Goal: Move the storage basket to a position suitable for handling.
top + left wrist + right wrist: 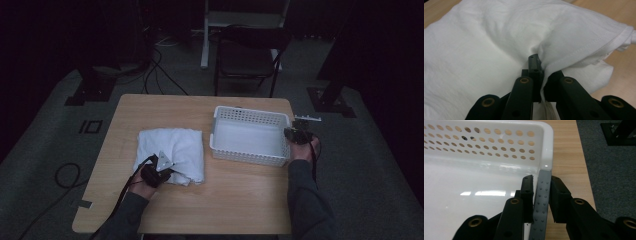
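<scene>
White folded cloth (172,152) lies on the worktop (240,195), left of the basket (250,152). Left tool (539,65) pinches a cloth fold; right tool (541,185) clamps the basket's wall. Best lifted slowly, basket held steady.

Dim, murky high view, brighter gripper views, glare on glossy white plastic, soft foreground blur
</scene>
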Demonstrator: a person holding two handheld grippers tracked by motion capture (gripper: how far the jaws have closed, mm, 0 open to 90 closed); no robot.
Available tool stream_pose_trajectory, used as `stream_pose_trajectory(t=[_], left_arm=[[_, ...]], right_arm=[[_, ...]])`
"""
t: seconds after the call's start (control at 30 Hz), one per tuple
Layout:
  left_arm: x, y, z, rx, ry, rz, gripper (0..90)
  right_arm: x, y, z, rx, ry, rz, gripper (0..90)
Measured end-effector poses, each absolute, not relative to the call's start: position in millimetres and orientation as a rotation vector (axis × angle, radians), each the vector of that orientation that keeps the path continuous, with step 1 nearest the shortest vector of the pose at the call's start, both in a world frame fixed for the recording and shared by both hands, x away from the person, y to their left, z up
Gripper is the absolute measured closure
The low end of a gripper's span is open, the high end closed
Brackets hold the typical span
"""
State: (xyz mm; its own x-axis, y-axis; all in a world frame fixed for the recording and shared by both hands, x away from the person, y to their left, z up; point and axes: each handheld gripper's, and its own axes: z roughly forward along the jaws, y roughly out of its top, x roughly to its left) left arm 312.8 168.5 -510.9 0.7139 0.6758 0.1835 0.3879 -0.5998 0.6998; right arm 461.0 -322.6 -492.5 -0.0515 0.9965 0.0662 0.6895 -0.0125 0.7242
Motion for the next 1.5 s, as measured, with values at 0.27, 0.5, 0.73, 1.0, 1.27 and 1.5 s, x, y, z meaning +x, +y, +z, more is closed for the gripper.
stream_pose_trajectory(t=[0.27,0.5,0.73,1.0,1.27,1.5], left_arm=[[280,156,-512,2.306,0.630,0.495,86.1],[271,149,-507,2.300,0.559,0.422,84.4],[277,163,-483,2.162,0.610,0.342,64.0],[296,176,-468,2.117,0.686,0.374,53.7],[279,178,-460,2.102,0.630,0.333,43.3],[287,187,-450,2.075,0.731,0.449,45.3]], right_arm=[[470,-316,-492,1.739,1.787,0.806,74.7],[479,-304,-492,1.725,1.798,0.805,74.7],[488,-290,-492,1.730,1.802,0.821,74.7],[495,-287,-492,1.723,1.811,0.827,74.7],[494,-292,-492,1.735,1.817,0.849,73.3],[485,-297,-483,1.702,1.821,0.876,68.7]])
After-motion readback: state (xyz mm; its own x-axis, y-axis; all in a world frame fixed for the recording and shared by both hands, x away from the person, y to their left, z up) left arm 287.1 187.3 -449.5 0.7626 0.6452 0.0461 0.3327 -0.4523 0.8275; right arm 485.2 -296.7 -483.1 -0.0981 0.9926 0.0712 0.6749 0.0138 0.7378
